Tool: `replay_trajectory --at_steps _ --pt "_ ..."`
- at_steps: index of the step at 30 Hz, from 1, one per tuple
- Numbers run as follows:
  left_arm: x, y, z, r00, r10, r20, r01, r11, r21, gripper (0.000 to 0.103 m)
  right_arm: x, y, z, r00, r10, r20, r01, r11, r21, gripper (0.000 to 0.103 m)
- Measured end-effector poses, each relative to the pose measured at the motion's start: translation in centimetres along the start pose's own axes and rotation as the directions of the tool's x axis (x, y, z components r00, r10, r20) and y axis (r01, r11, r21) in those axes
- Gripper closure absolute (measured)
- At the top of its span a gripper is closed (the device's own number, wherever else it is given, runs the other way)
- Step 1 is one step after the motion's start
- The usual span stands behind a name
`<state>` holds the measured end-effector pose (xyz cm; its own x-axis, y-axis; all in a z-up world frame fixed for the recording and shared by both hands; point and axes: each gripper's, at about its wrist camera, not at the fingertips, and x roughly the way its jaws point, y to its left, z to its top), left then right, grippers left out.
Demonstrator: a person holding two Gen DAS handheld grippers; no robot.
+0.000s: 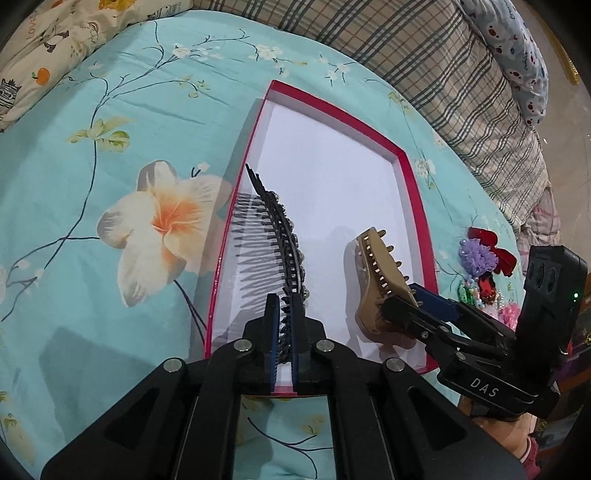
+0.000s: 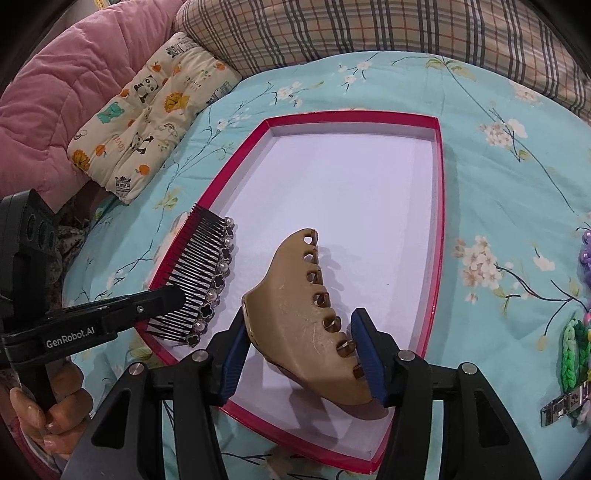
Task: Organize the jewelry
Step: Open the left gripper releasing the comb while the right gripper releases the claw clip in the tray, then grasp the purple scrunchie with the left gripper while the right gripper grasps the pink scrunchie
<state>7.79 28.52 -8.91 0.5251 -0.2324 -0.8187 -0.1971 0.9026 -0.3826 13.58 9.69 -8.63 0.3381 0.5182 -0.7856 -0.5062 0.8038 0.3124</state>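
A red-rimmed box with a white floor (image 1: 332,177) (image 2: 354,192) lies on the floral bedsheet. My left gripper (image 1: 284,306) (image 2: 173,295) is shut on a black hair comb with pearls (image 1: 277,229) (image 2: 210,273), held over the box's left side. My right gripper (image 2: 299,354) (image 1: 406,295) is shut on a tan claw hair clip (image 2: 299,306) (image 1: 376,277), held over the box's near part.
A pile of colourful hair accessories (image 1: 480,266) (image 2: 576,347) lies on the sheet right of the box. A plaid blanket (image 2: 369,29), a pink quilt (image 2: 66,74) and a cartoon-print pillow (image 2: 147,110) border the far side.
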Motion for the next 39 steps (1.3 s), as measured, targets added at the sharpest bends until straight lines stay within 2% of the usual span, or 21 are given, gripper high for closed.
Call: replay_trajectory --at_steps 5,8,12,15,19,28,39 --pt "0.0 -0.1 -0.1 1.0 0.016 -0.006 -0.016 1.0 0.014 0.099 0.0 0.2 -0.1 1.0 -0.01 0.0 0.01 1.0 -0.012 0.046" --pt "0.1 0.0 -0.2 0.999 0.032 -0.015 -0.032 0.999 0.013 0.084 0.0 0.3 -0.1 1.0 -0.009 -0.002 0.009 1.0 -0.013 0.046" --pt "-0.4 0.1 -0.4 0.999 0.035 -0.005 -0.035 0.999 0.008 0.08 -0.1 0.4 -0.2 1.0 -0.006 -0.011 0.006 1.0 -0.017 0.045" --pt "-0.8 -0.1 -0.7 0.999 0.047 0.004 -0.047 0.999 0.02 0.069 -0.3 0.4 -0.2 1.0 -0.003 -0.012 0.003 1.0 -0.017 0.044" --pt "-1.7 -0.6 -0.9 0.998 0.06 0.024 -0.061 0.997 0.039 0.069 -1.0 0.6 -0.3 1.0 0.005 0.008 -0.004 1.0 -0.023 0.039" --pt "-3.0 -2.1 -0.5 0.996 0.063 0.057 -0.066 0.996 0.054 0.069 -4.4 -0.6 -0.8 0.998 -0.005 0.069 0.004 1.0 0.007 0.038" --pt "-2.2 -7.7 -0.9 0.999 0.004 0.047 -0.01 0.991 0.132 0.069 -11.2 -6.2 -3.8 0.983 -0.116 0.142 0.1 0.988 0.114 0.038"
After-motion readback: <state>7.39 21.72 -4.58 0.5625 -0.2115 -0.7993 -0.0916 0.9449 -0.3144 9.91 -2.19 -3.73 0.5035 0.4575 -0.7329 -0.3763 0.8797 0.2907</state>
